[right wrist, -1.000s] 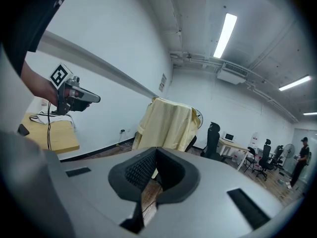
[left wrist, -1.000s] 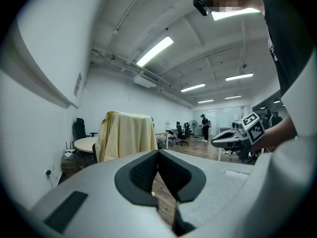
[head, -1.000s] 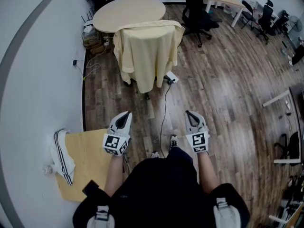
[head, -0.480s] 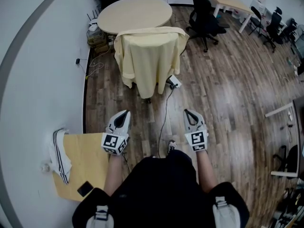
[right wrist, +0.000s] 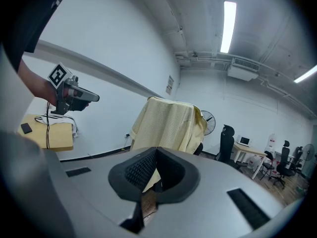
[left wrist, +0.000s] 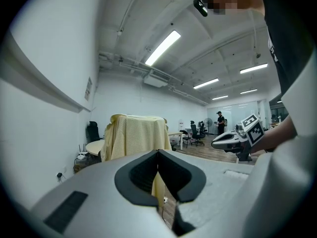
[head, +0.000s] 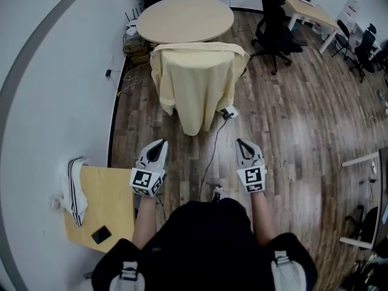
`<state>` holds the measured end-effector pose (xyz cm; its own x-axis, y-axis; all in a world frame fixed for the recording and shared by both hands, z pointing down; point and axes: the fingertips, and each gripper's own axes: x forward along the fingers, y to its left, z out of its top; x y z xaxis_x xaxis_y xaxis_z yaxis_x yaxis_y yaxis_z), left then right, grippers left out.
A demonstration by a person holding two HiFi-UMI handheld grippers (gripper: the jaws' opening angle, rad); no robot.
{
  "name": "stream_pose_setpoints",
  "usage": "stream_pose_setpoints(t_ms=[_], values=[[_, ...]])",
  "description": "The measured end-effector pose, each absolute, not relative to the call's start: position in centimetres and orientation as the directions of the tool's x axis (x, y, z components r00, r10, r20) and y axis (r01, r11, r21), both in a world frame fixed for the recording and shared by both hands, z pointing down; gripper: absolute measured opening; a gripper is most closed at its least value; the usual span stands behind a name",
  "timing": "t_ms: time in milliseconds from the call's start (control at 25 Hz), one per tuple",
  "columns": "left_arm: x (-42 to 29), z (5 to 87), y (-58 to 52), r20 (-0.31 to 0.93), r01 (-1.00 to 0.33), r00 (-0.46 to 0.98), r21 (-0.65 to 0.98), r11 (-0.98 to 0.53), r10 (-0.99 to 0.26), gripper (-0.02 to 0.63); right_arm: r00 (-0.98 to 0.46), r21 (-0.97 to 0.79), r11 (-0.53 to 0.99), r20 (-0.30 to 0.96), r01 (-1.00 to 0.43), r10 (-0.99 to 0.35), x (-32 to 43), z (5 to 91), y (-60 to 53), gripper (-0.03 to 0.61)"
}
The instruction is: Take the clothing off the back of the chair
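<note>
Head view is filled at 12 o'clock by a big pale yellow cloth garment (head: 197, 83). It is hung over the back of a chair and is well apart from both grippers. The left gripper (head: 160, 144) and the right gripper (head: 241, 144) are held side by side and are pointed at the garment. Both sets of jaws are pressed together, and nothing is held in them. A round light wooden table (head: 185, 18) is seen just behind the garment, also at 12 o'clock. A small square wooden table (head: 112, 193) is seen at 8 o'clock, with a white striped cloth (head: 73, 193) laid on its edge.

The step in hand is judged to be the walk up to the chair. To do it well, the thin black cable (head: 211, 153) on the brown wood floor (head: 291, 132) should be stepped over, not trodden on. The jaws should be opened before the garment is reached. The garment is best pinched near the top, one gripper at each shoulder, and lifted up and over the chair back. A pull to the side should be avoided, since the chair could be tipped or rolled.

The chair itself is almost fully covered, so its shape and legs cannot be made out. The far side of the garment is hidden, so it cannot be told if a sleeve is caught. The feet are mostly hidden by the person's body.
</note>
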<state>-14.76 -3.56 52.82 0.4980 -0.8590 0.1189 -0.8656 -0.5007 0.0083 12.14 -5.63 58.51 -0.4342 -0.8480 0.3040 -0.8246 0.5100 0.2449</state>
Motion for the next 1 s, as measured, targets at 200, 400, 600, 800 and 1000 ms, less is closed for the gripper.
stream_pose_setpoints(t_ms=[200, 400, 600, 800, 1000], values=[[-14.1, 53.1, -3.9, 0.134, -0.886, 0.459, 0.002, -0.463, -0.878, 0.002, -0.465, 0.235, 0.541, 0.312, -0.808, -0.829, 13.1, 59.0, -6.9, -0.005], [-12.7, 53.1, -4.3, 0.14, -0.902, 0.425, -0.012, -0.431, -0.894, 0.002, -0.492, 0.229, 0.567, 0.313, -0.791, -0.812, 14.5, 59.7, -8.3, -0.005], [-11.2, 53.0, -4.4, 0.141, -0.916, 0.393, -0.024, -0.4, -0.909, 0.002, -0.525, 0.217, 0.594, 0.302, -0.775, -0.796, 15.7, 59.5, -9.4, -0.005], [-10.2, 53.3, -4.4, 0.14, -0.931, 0.358, -0.02, -0.364, -0.923, 0.002, -0.545, 0.209, 0.619, 0.321, -0.757, -0.775, 16.7, 60.2, -10.1, -0.005], [-10.1, 54.2, -4.5, 0.155, -0.941, 0.335, -0.007, -0.34, -0.929, 0.002, -0.556, 0.215, 0.631, 0.322, -0.745, -0.766, 17.2, 60.6, -11.2, -0.005]])
